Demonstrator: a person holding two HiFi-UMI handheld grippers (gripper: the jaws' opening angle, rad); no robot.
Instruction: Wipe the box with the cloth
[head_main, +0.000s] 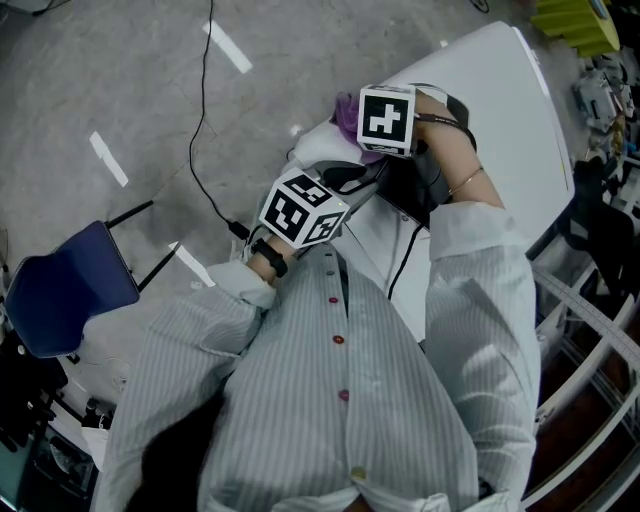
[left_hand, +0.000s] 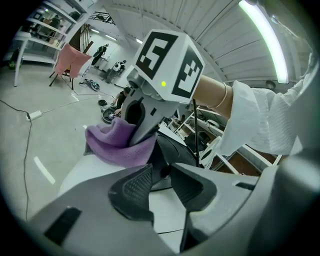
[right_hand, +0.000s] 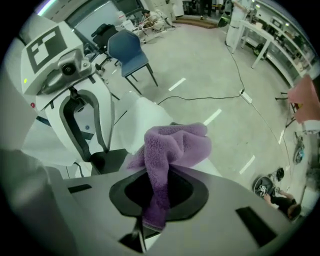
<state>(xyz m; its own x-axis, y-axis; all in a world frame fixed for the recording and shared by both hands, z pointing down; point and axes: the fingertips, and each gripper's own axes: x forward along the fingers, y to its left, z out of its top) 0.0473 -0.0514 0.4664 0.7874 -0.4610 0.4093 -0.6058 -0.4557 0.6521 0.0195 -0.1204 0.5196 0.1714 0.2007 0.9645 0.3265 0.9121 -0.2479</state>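
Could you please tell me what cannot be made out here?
Box: not clearly recognisable in any view; the left tool and right tool crowd the table in the head view.
Cloth: mostly behind the right tool's cube in the head view.
Both tools' jaws: covered by cubes in the head view.

Cloth (right_hand: 172, 147): purple, deep fluffy pile, matt, pinched in the right gripper (right_hand: 154, 215). Both gripper bodies: smooth grey plastic with a dull sheen. Left gripper (left_hand: 161, 186) pads (left_hand: 134, 186): darker, finely ribbed, rubbery-looking. Marker cube (head_main: 387, 120): matt black-and-white print. Table (head_main: 490, 90): smooth white top, faintly glossy. Shirt (head_main: 330, 410): thin woven cloth, fine pale stripes, creased. Floor (head_main: 90, 70): smooth grey, reflecting the ceiling lights. Chair seat (head_main: 65, 285): dark blue, matt
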